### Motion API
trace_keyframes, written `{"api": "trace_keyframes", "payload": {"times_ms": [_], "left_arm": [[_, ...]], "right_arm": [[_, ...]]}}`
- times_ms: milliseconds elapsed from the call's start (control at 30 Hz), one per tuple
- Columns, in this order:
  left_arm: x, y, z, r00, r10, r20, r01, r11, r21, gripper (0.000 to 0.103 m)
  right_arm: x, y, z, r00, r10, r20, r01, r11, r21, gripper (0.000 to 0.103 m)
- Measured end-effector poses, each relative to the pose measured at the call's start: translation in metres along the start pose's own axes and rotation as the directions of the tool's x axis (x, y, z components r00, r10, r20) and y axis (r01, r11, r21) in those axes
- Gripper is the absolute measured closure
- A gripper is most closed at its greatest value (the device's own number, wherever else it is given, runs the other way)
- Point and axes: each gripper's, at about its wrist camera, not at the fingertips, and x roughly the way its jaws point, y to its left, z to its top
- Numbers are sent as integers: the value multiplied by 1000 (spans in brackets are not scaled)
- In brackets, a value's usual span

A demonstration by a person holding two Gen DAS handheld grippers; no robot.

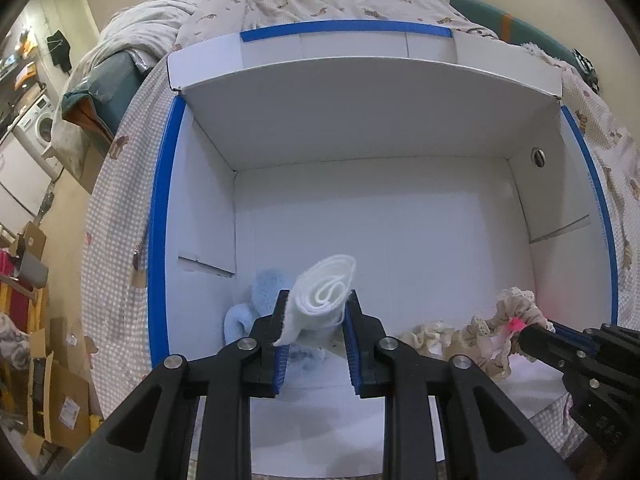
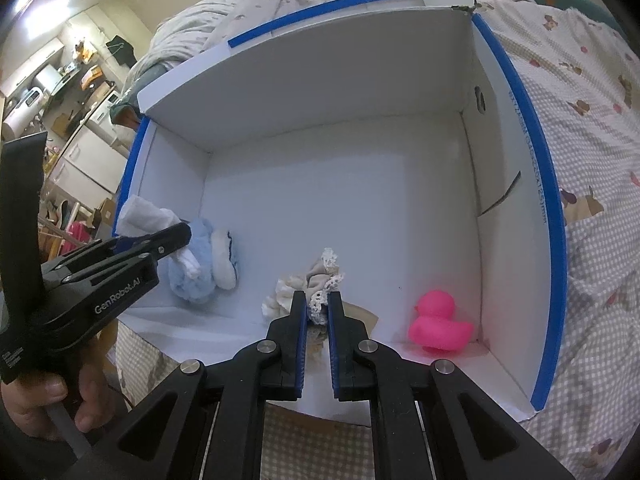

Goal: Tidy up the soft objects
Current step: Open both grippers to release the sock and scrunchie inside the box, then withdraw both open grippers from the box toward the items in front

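From the left wrist view, the left gripper (image 1: 316, 312) is clamped on a rolled white cloth (image 1: 320, 300), pads pressing its sides so that the spiral end stands up clear of the fingertips. Pinching it across the roll looks meant to keep it from unwinding on the way in. It hangs inside the white box (image 1: 360, 220), near the box's left wall, directly over a fluffy light-blue sock (image 1: 260, 300) lying on the box floor. That suggests the cloth is to be set beside or on the sock, gathering the towel-like pieces on one side. Toward the box's right wall, the right gripper (image 1: 524, 332) reaches in with a beige lace-trimmed scrunchie (image 1: 508, 312), and more cream fabric (image 1: 428, 338) lies on the floor below it.

From the right wrist view, the right gripper (image 2: 318, 304) is closed tight on the scrunchie (image 2: 322, 280), holding it by the lace edge, the rest bunching ahead of the fingertips over the middle of the box floor (image 2: 360, 200) near the front wall. A thin fold is enough for so light a thing. A pink rubber duck (image 2: 438, 320) sits in the box's front right corner, apart from the fabrics. The left gripper (image 2: 172, 236) shows at the box's left wall, a hand (image 2: 44, 396) around its handle, the cloth (image 2: 144, 216) above the blue sock (image 2: 200, 260).
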Motion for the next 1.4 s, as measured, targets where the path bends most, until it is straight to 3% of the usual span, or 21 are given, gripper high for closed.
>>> {"api": "trace_keyframes", "payload": {"times_ms": [300, 433, 533, 567, 600, 767, 967, 1400], "left_arm": [[-4, -6, -3, 1000, 1, -4, -1, 1000, 23, 79], [-12, -8, -3, 999, 25, 27, -26, 999, 31, 51], [-18, -7, -2, 998, 35, 52, -36, 999, 20, 48], [-20, -7, -2, 998, 37, 60, -38, 999, 20, 47], [-21, -7, -2, 997, 38, 60, -39, 999, 22, 46], [-23, -4, -3, 997, 52, 50, -52, 999, -7, 43], [-28, 7, -3, 998, 33, 53, -29, 997, -77, 43], [-39, 8, -8, 998, 32, 57, -28, 997, -79, 42]], "right_arm": [[-1, -6, 3, 999, -38, 9, 38, 999, 27, 91], [-3, -8, 5, 998, -57, 23, 56, 998, 37, 82], [-5, -11, 6, 997, -61, 38, 59, 997, 55, 52], [-7, -13, 6, 997, -54, 51, 50, 997, 67, 33], [-11, -15, 7, 996, -40, 74, 34, 996, 83, 29], [-19, -25, 8, 994, 33, 107, -49, 989, 142, 28], [-20, -28, 9, 993, 43, 111, -62, 983, 173, 24], [-19, -22, 4, 994, 39, 101, -55, 986, 159, 21]]}}
